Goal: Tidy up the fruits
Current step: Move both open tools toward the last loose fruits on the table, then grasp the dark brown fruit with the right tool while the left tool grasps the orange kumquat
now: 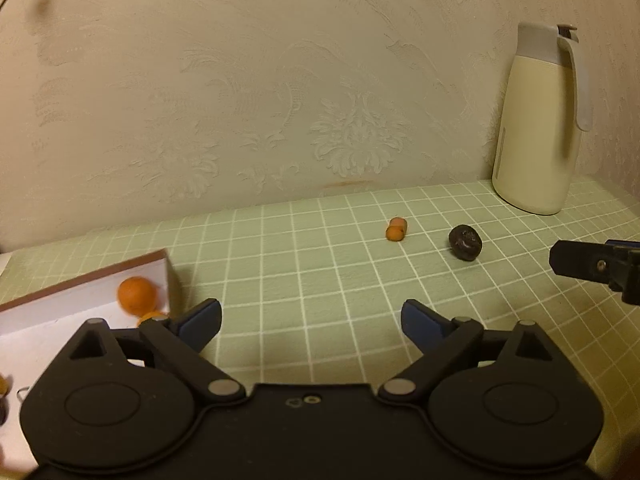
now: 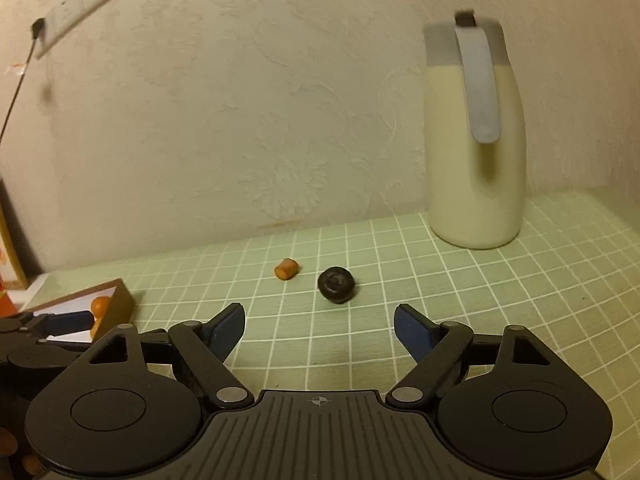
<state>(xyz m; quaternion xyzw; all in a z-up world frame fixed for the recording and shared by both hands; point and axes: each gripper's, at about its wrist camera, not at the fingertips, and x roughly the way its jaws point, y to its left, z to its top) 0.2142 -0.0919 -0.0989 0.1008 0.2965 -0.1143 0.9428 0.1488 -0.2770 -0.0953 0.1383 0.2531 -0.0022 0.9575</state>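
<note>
Fruit (image 2: 336,284): dark, round, wrinkled, on checked cloth (image 2: 440,320).

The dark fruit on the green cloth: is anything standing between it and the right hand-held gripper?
Nothing visible does. The dark fruit lies just ahead of the open right hand-held gripper, with only bare checked cloth between them. The small orange fruit sits to its left, and the jug stands behind on the right.
</note>
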